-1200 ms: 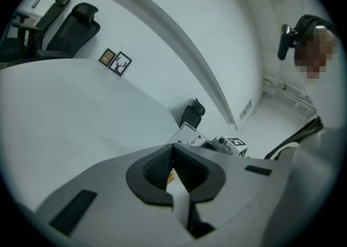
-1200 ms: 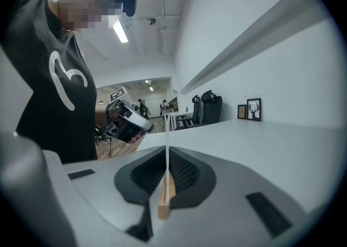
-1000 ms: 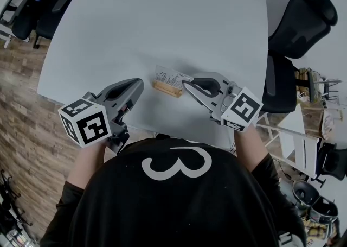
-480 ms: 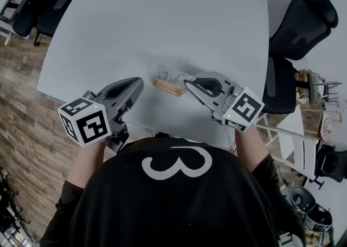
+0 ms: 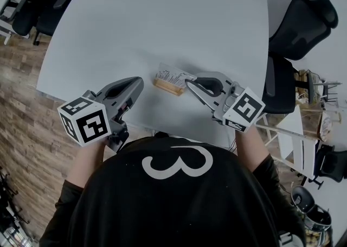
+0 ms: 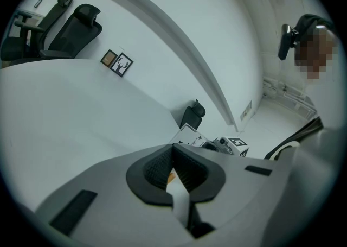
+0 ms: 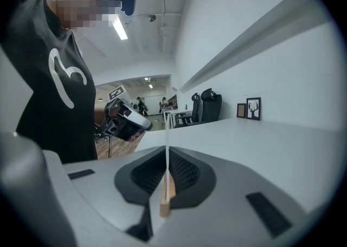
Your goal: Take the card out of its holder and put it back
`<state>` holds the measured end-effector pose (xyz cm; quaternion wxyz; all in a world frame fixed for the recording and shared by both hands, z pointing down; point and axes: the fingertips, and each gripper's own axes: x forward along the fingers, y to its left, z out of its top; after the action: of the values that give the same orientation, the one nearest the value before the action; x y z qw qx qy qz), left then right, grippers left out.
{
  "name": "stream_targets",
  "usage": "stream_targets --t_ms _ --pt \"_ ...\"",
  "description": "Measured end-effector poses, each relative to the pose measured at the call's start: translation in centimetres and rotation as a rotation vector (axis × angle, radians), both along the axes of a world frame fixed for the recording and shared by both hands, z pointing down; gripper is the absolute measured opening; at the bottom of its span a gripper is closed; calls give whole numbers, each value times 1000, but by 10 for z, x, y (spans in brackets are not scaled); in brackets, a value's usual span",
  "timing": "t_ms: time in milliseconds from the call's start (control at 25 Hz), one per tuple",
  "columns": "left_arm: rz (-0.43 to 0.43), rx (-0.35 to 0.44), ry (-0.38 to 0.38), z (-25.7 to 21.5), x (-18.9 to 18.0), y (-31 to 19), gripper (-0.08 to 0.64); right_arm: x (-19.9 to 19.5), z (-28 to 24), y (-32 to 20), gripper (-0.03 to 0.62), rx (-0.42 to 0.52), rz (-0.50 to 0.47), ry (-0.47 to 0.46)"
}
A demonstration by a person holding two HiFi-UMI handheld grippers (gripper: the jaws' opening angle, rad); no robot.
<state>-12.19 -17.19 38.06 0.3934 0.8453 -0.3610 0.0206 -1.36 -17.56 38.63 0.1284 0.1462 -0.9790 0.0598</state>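
Wood-plank floor [image 5: 21, 115] at far left, beyond the edge of the white table [image 5: 162, 18].

Left gripper [image 5: 139, 82]: held low over the near part of the table, nose aimed toward the card holder, well short of it. In the left gripper view its jaws [image 6: 173, 151] are clenched tip to tip with nothing gripped; a sliver of table and wood shows through the gap behind the pads.

Wooden card holder [image 5: 165, 88]: on the table between the two grippers, closer to the right one. The card [image 5: 169, 74] stands upright in its slot.

Right gripper [image 5: 187, 83]: nose at the right end of the card and holder. In the right gripper view the card [image 7: 167, 134] shows edge-on as a thin white line running up between the ribbed pads, and the jaws [image 7: 166, 151] are clamped on it. The holder [image 7: 165, 205] sits under it, seen end-on.

Black office chairs [image 5: 301, 20] at the table's far right.
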Motion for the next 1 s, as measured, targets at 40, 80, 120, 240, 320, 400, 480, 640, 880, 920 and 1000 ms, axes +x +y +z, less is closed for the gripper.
stream_targets --t_ms 40,80,120,240,320,400,480,640,880,920,1000 --pt "0 -1 -1 -1 0 0 11 0 0 0 20 0 2 3" --pt "1 -2 -1 -2 0 0 11 0 -1 0 20 -2 4 7" --pt "2 -1 -1 -2 0 -1 11 0 0 0 20 -4 7 11" --pt "3 3 3 -2 -1 -3 11 -1 3 -1 20 -6 16 28" --pt "4 3 5 -2 -1 -3 11 -2 6 0 20 -7 18 33" --pt "5 3 6 -2 -2 -3 11 -2 9 0 20 -10 18 38" --pt "2 2 4 -2 -3 -3 11 -2 12 0 20 -8 16 45" --pt "-7 -4 1 1 -7 -2 11 -2 18 -2 20 -14 17 42" --pt "-15 -13 -3 3 -11 -1 11 0 30 -2 20 -51 15 33" --pt "-15 -13 -4 3 -11 -2 11 0 32 -2 20 -61 14 30" --pt "-15 -14 -5 5 -11 -2 11 1 38 -2 20 -75 15 29"
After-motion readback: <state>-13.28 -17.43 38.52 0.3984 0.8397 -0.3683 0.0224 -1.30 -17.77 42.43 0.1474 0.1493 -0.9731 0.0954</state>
